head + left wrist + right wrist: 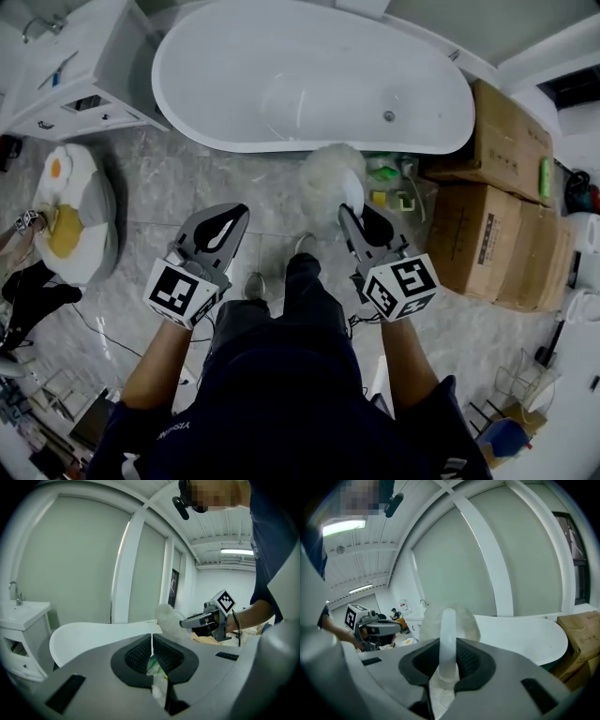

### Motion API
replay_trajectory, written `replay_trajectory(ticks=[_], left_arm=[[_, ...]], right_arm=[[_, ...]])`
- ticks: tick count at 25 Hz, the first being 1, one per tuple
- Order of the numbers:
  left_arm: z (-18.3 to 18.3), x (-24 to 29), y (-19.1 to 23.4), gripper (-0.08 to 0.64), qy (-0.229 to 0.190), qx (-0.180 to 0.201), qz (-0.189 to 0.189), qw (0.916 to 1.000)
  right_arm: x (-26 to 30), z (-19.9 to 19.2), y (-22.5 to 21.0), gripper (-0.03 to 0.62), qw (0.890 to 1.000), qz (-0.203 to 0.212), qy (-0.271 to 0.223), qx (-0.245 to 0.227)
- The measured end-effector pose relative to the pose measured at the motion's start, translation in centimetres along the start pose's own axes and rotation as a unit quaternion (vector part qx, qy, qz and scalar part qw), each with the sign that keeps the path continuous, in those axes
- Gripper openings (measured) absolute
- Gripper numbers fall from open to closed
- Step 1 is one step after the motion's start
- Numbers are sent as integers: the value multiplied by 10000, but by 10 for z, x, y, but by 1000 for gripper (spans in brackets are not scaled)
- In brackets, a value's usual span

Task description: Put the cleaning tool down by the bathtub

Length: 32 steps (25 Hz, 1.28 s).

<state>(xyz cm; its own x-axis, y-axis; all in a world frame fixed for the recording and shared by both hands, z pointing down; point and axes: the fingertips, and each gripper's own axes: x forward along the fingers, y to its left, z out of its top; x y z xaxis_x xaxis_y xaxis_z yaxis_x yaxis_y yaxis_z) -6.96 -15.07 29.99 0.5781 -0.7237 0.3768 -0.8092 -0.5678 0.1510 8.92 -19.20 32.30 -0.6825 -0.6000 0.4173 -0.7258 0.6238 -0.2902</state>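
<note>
Cleaning tool [326, 176] in right gripper [362, 212], near bathtub [281, 144] rim, above floor [187, 183]

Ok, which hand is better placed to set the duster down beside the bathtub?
Right. The right tool is clamped on the handle of the duster, whose fluffy head is close to the bathtub. The left tool is shut and empty.

Cleaning tool [328, 173]: the handle's lower end is hidden inside the right gripper [354, 214], frame centre.
Bathtub [187, 112]: far rim cut off at the top edge.
Items [389, 183], centre right: too small to tell.
Box print [486, 239]: unreadable.
</note>
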Motion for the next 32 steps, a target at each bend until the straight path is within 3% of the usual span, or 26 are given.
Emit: replay_trajectory(ticks=[6,13,23,32], left_arm=[[-27,39,15,34,206,-202,231,9993],[-83,67,41,34,538,-437,354,9970],[-198,98,65,34,971,-689,290,9925],[-310,153,81,34,1203,-460,-31,9917]], right_arm=[[50,-25,-31,84,9989,294,313,-188],[100,-85,-40,84,9955,567,747,-99],[159,-215,-57,84,9888,529,1392,38],[215,-326,-97,85,9863,343,1612,-39]])
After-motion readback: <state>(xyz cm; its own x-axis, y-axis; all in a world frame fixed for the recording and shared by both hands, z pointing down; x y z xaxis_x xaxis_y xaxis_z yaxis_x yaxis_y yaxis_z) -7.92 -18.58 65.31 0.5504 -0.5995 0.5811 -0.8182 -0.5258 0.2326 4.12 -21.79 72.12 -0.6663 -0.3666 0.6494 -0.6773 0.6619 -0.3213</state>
